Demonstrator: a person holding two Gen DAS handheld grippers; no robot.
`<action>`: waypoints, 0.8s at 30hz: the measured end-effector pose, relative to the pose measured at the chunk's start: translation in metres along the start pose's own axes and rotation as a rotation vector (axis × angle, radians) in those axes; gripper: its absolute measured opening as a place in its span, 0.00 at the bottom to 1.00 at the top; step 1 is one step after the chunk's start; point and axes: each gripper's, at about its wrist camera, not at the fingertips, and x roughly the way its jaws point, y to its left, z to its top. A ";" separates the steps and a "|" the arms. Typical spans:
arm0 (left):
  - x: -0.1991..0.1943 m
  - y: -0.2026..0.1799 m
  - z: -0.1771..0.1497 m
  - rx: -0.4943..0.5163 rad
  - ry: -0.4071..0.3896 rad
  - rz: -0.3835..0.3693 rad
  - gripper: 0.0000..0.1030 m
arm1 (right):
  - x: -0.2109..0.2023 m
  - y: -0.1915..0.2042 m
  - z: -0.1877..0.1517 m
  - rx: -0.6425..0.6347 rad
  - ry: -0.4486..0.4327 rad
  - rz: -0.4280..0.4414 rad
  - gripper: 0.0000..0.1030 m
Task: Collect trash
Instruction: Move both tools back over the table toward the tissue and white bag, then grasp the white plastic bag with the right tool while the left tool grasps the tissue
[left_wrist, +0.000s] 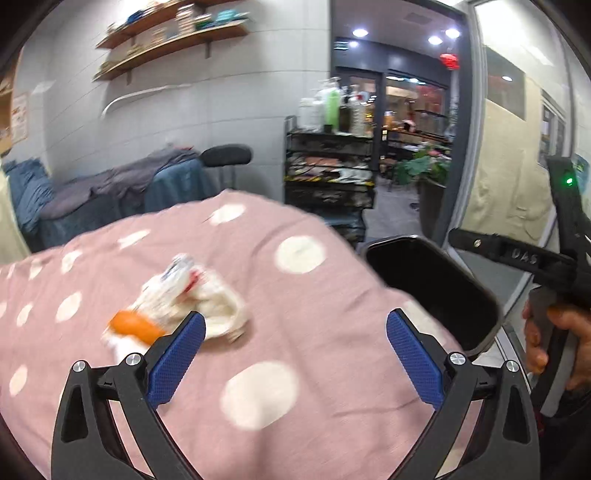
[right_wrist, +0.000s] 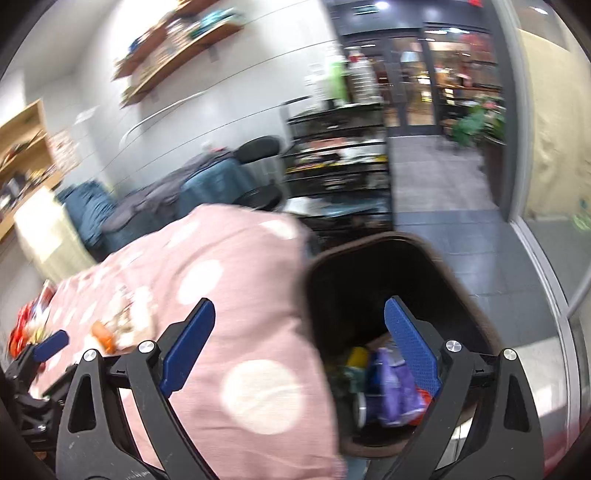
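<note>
A crumpled white wrapper with an orange piece lies on the pink polka-dot cloth, just ahead of my left gripper's left finger. My left gripper is open wide with nothing between its fingers. A black bin stands off the cloth's right edge. My right gripper is also open and empty, half over the cloth and half over the bin. Inside the bin lie a purple wrapper and a yellow item. The white and orange trash is blurred at the left.
Red wrappers lie at the cloth's far left. A person's hand holds the right tool's black handle. Behind stand a black cart with bottles, a chair with grey and blue cloths, wall shelves and a glass partition.
</note>
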 end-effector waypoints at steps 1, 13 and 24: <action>-0.001 0.010 -0.004 -0.024 0.012 0.015 0.95 | 0.005 0.016 0.000 -0.034 0.011 0.026 0.89; 0.007 0.120 -0.039 -0.267 0.162 0.124 0.77 | 0.049 0.138 -0.019 -0.268 0.143 0.232 0.89; 0.045 0.143 -0.033 -0.270 0.275 0.106 0.39 | 0.088 0.185 -0.027 -0.326 0.259 0.279 0.88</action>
